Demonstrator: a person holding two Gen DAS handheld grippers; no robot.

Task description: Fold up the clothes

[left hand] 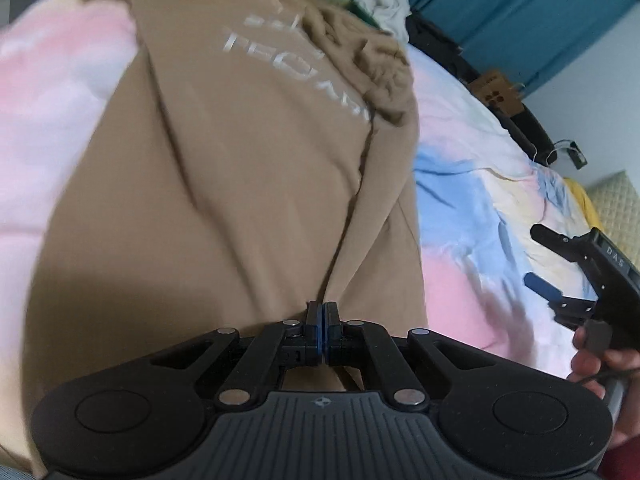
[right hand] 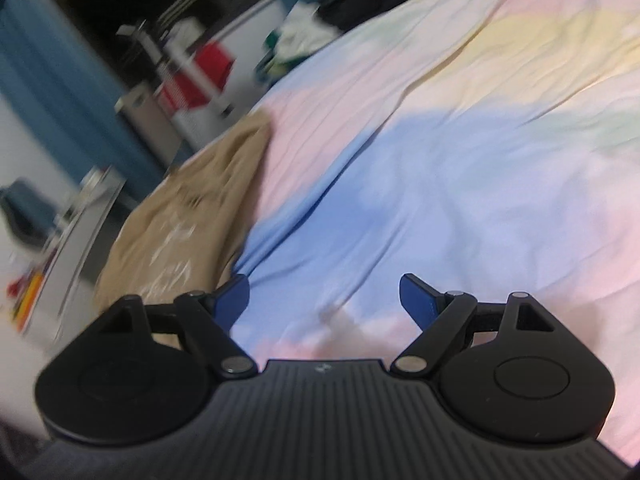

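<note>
A tan T-shirt (left hand: pixel 224 184) with pale lettering lies spread on the pastel bedsheet (left hand: pixel 472 184), its far end bunched. My left gripper (left hand: pixel 323 312) is shut on the shirt's near hem, where the cloth gathers into folds between the pads. In the left wrist view my right gripper (left hand: pixel 548 268) shows at the right edge, held in a hand, open over the sheet. In the right wrist view the right gripper (right hand: pixel 324 296) stands open with nothing between its blue pads (right hand: pixel 416 300), above the bare sheet (right hand: pixel 440 152); the tan shirt (right hand: pixel 188 232) lies to its left.
A heap of mixed clothes (left hand: pixel 372 0) lies at the far end of the bed. Blue curtains (left hand: pixel 520 12), a dark bed edge with a cardboard tag (left hand: pixel 498 92) and shelving with red items (right hand: pixel 200 76) surround the bed.
</note>
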